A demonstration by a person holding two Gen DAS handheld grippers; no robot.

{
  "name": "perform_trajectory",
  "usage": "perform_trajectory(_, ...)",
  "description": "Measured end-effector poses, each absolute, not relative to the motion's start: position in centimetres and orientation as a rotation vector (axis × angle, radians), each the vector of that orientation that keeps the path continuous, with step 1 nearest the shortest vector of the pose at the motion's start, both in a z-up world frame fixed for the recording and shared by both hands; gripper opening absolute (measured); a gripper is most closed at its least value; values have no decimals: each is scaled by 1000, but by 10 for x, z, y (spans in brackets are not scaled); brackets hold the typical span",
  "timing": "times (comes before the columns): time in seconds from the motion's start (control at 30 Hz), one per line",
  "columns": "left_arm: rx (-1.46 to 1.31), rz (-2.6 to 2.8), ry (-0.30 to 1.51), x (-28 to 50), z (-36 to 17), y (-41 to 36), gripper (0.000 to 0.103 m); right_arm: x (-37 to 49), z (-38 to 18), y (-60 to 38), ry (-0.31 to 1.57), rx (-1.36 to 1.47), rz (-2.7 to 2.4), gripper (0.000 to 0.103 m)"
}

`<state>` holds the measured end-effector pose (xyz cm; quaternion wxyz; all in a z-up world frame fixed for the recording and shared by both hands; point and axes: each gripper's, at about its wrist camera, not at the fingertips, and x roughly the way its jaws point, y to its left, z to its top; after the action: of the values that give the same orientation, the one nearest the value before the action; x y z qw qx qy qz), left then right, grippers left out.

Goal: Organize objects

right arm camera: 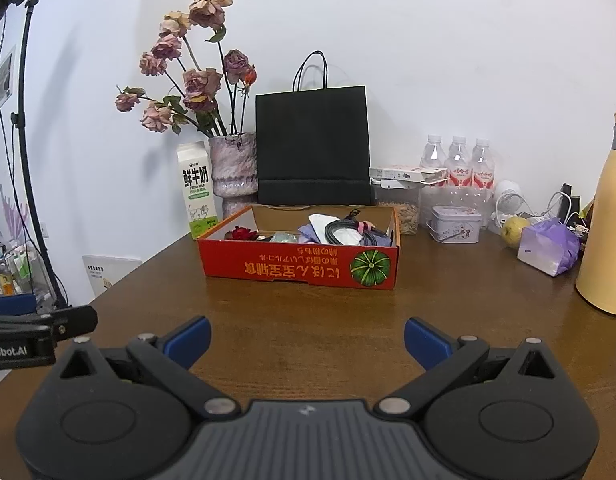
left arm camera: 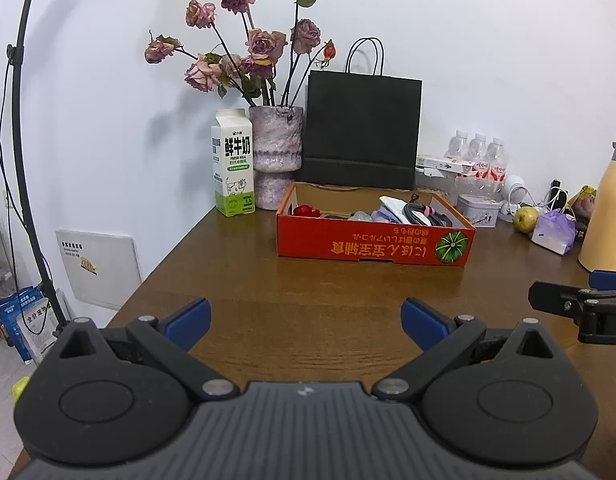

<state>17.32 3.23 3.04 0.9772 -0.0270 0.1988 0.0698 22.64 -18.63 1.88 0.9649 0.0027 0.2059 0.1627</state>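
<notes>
**A:** What are the two grippers doing?

**B:** The left gripper (left arm camera: 305, 322) hovers low over the bare brown wooden table (left arm camera: 348, 288), its blue-padded jaws spread wide and holding nothing. The right gripper (right arm camera: 307, 340) is the same: jaws wide apart, empty. Each shows only partly in the other's camera, cut off at the picture's edge.

**A:** And the things to organize?

**B:** They lie in the shallow red cardboard box with a green pumpkin print (left arm camera: 372, 245), which stands mid-table beyond both grippers, well apart from them. Inside I can make out a dark red rose head (right arm camera: 240, 234) at the left end, a coil of black cable (right arm camera: 342, 229) toward the right, and white and pale purple soft pieces between. The box's front wall hides their lower parts, so perhaps more lies underneath; I cannot tell.

**A:** What is behind the box?

**B:** A black paper bag with cord handles (left arm camera: 362, 130) stands against the wall just behind it. Left of that is a mottled pink vase of dried roses (left arm camera: 275, 152), and beside it a white and green milk carton (left arm camera: 232, 164). To the right are three clear water bottles (right arm camera: 458, 162), a small pale tin (right arm camera: 455, 224), a yellow-green pear (right arm camera: 514, 231) and a purple tissue packet (right arm camera: 548, 250). A tall cream-yellow jug (right arm camera: 606, 224) is cut off at the right edge.
</notes>
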Motion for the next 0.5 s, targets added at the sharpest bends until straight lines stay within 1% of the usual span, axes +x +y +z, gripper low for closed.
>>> perform_trajectory(0.5, -51, 143, 410, 166, 29, 30, 103, 217, 18, -188, 414, 5, 332, 103)
